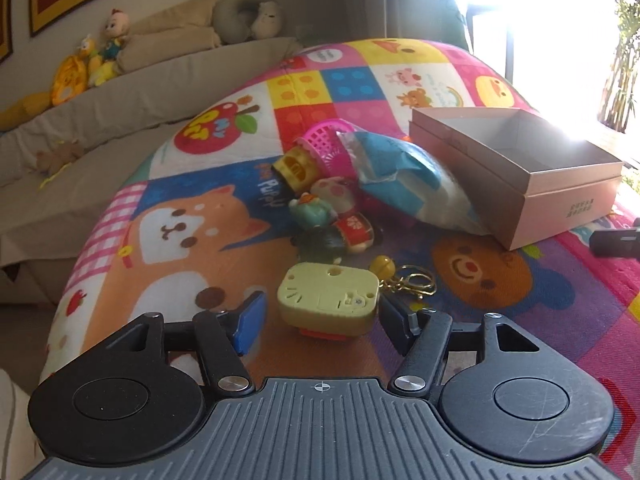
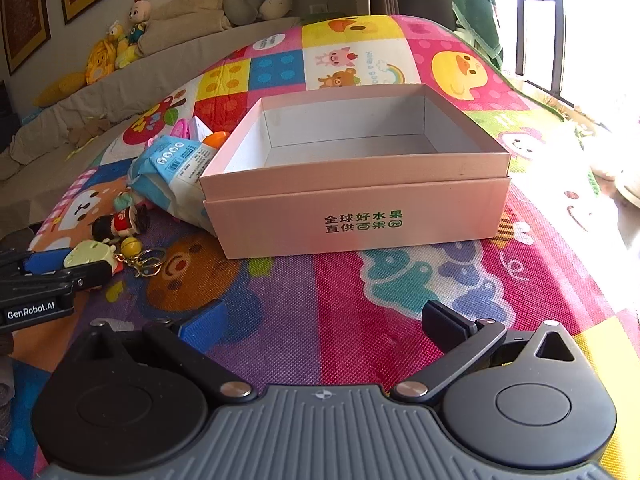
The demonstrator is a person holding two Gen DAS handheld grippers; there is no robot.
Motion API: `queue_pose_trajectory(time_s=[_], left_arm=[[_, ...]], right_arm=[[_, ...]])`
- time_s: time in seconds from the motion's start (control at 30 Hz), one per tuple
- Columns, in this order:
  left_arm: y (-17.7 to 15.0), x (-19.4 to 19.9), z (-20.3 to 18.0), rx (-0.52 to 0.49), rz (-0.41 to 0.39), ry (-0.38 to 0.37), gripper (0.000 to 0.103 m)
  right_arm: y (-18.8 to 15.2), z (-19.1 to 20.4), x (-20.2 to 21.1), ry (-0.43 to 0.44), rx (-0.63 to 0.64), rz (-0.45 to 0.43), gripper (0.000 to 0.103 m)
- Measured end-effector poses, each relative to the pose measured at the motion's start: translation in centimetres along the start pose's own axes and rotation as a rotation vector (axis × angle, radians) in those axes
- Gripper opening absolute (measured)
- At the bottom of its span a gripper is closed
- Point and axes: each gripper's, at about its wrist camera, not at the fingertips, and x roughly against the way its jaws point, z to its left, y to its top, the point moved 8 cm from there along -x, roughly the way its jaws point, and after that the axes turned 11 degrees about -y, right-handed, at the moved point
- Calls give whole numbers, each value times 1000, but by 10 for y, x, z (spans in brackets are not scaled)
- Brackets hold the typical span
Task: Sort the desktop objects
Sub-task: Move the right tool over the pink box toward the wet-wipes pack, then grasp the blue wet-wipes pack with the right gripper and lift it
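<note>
A pale yellow-green toy (image 1: 327, 296) with a gold bell and key ring (image 1: 412, 280) lies on the colourful play mat (image 1: 200, 216). My left gripper (image 1: 324, 314) straddles it: the blue pad stands a sliver off its left side, and the dark pad is at its right edge. From the right wrist view the same toy (image 2: 90, 254) sits between the left gripper's (image 2: 68, 268) fingers. Behind it lie small figurines (image 1: 332, 220), a pink basket (image 1: 328, 144) and a blue-white packet (image 1: 404, 176). A pink cardboard box (image 2: 360, 216) stands open and empty. My right gripper (image 2: 320, 326) is open over bare mat before the box.
A beige sofa (image 1: 100, 120) with plush toys and cushions runs along the far left. A bright window (image 1: 540, 20) glares at the right. The box (image 1: 520, 184) stands right of the toy pile. The mat's left edge drops off to the floor.
</note>
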Motion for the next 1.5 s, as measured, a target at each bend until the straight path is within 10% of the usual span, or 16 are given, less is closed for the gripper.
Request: queue_pose_trajectory(time_s=[0.17, 0.33, 0.63, 0.73, 0.87, 1.03, 1.1, 1.33, 1.37, 1.5], left_arm=[[-7, 7, 11, 71, -17, -69, 92], [-7, 9, 9, 77, -36, -80, 96], [-8, 8, 13, 123, -44, -102, 97], [-8, 10, 15, 139, -55, -101, 98], [-8, 10, 17, 154, -60, -98, 99], [-10, 8, 19, 178, -46, -106, 100], [-10, 8, 20, 183, -48, -109, 100], [-10, 10, 21, 191, -60, -120, 100], [-10, 10, 21, 194, -60, -121, 100], [-9, 9, 21, 198, -59, -124, 100]], right_arm=[[51, -38, 11, -109, -23, -178, 103], [84, -85, -35, -204, -146, -154, 103], [86, -54, -65, -40, -250, -25, 103], [86, -32, -59, 34, -159, -6, 103], [107, 3, -15, -43, 53, -227, 103], [115, 106, 6, 164, 389, -232, 102], [113, 140, -2, 218, 472, -192, 87], [99, 213, -66, 113, 573, -140, 83], [98, 213, -72, 109, 579, -122, 65], [108, 195, -51, 162, 487, -112, 46]])
